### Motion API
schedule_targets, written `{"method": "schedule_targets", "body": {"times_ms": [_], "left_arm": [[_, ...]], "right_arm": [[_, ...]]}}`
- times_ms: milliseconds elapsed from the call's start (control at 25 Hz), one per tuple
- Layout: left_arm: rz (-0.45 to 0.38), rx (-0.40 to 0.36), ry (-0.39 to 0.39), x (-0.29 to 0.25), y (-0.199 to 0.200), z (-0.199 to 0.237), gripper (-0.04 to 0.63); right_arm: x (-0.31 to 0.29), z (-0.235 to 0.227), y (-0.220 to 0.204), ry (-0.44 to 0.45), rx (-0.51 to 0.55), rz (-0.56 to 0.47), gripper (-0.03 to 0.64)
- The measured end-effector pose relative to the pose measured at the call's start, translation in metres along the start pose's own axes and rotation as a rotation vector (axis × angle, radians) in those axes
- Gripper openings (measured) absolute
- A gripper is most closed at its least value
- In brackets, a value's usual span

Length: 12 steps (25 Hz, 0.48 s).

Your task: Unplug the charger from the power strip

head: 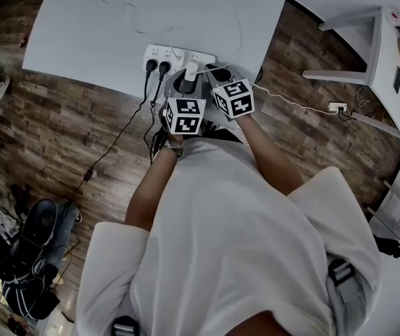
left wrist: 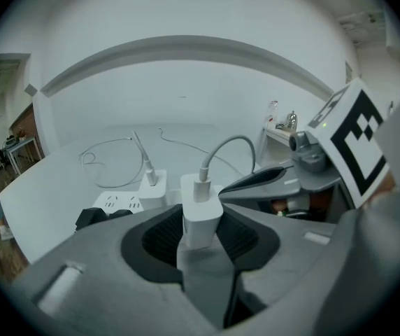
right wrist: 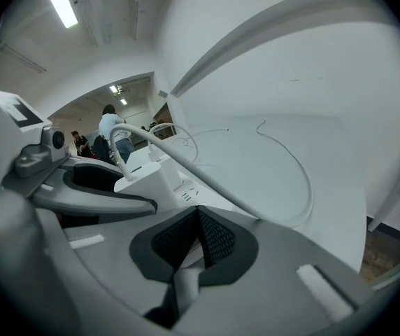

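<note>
White charger (left wrist: 201,212) with a white cable; white power strip (head: 177,53); two black plugs (head: 151,66); pale grey-white counter (head: 116,26); brown wood-grain plank floor (head: 60,124).

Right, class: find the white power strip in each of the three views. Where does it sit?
Head view: the power strip lies top centre, at the near edge of the white table.
Left gripper view: the power strip is lower left of centre, sockets showing.
Right gripper view: the power strip is just left of centre, slots up.
Shared landmark: the white table under it.
</note>
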<state>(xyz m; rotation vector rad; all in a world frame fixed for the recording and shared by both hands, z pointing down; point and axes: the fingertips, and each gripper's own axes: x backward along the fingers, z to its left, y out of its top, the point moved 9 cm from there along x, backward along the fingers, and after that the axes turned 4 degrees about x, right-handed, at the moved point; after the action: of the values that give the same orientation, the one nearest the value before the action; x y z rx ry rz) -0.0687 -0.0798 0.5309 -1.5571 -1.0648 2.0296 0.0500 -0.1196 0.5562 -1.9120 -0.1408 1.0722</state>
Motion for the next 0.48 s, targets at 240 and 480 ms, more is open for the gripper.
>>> {"method": "schedule_targets", "body": {"times_ms": [240, 480], "left_arm": [[-0.003, 0.11, -0.044, 0.001, -0.001, 0.01, 0.149], [-0.001, 0.145, -0.054, 0.0, -0.003, 0.011, 0.15]], "right_arm": [[-0.002, -0.001, 0.001, 0.024, 0.012, 0.008, 0.002], [-0.001, -0.002, 0.0, 0.032, 0.012, -0.011, 0.002]]}}
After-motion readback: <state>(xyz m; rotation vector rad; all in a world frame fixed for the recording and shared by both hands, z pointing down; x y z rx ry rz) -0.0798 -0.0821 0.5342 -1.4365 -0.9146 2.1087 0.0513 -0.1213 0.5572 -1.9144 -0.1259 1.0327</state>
